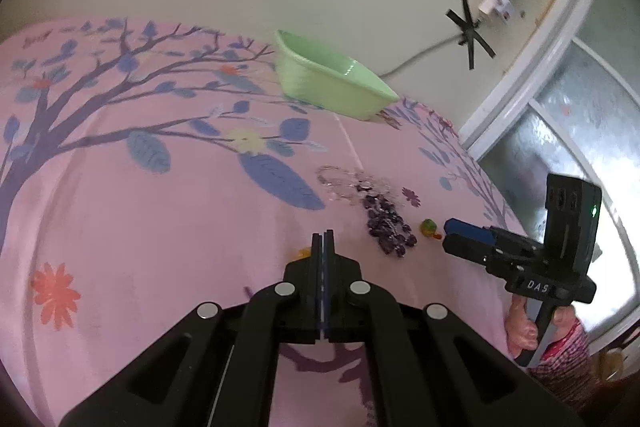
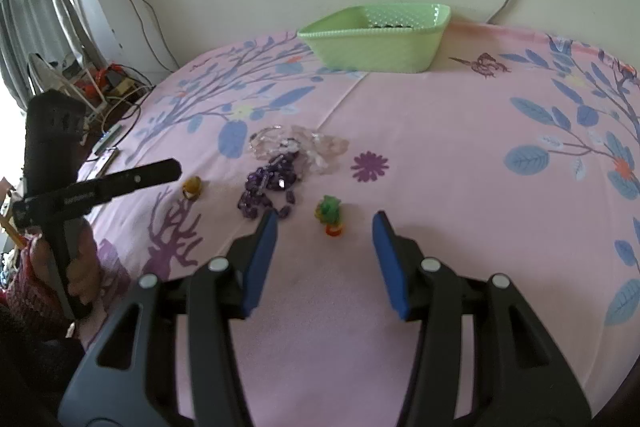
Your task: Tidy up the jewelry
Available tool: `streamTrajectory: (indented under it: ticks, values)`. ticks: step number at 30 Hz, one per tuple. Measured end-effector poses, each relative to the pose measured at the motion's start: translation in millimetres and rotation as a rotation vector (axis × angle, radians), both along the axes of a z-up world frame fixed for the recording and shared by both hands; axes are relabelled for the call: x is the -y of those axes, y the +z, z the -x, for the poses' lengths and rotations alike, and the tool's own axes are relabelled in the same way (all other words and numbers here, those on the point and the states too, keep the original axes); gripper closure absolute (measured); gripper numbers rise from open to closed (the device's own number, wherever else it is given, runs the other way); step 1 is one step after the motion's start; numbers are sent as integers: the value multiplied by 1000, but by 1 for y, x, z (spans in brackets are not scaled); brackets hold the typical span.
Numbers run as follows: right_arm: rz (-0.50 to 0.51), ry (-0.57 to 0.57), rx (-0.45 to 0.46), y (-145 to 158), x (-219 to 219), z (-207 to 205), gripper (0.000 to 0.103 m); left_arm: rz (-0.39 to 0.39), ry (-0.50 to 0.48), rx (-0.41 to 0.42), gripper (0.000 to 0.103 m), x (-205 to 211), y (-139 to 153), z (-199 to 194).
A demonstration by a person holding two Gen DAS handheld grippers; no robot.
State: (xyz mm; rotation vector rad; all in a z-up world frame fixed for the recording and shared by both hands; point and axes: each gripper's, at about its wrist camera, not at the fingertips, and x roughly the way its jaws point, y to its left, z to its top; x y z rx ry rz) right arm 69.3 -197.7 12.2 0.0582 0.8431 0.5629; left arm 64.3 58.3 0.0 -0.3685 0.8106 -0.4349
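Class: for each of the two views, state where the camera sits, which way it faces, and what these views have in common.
Left wrist: on the left claw, shut, facing the green basket; the person's right hand shows.
Right wrist: on the right claw, open, facing the green ring; the left hand shows.
Both share the basket, purple beads and pink cloth.

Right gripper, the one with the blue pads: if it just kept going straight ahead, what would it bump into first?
Most likely the little green-and-orange charm, which lies just ahead of the open right gripper on the pink cloth. Depth is hard to judge.
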Motion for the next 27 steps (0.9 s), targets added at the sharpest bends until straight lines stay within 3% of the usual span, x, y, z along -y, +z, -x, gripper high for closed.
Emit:
streamTrajectory:
  ticks: [6,9,12,17,27]
  values:
    - [-5,10,2,0,1,0,55,-21,-44,-30,102,5,-7,-2]
    - [-7,10,3,1,1,1,55,5,-81,-53,102,8,-12,-4]
    - [-9,11,4,1,1,2,55,19,-67,-57,102,6,-14,-2]
    - [-9,10,4,1,0,2,55,-26,-26,-41,102,4,-11,2]
    - [-10,10,4,1,0,3,55,-249,-20,-12,101,18,-4,8]
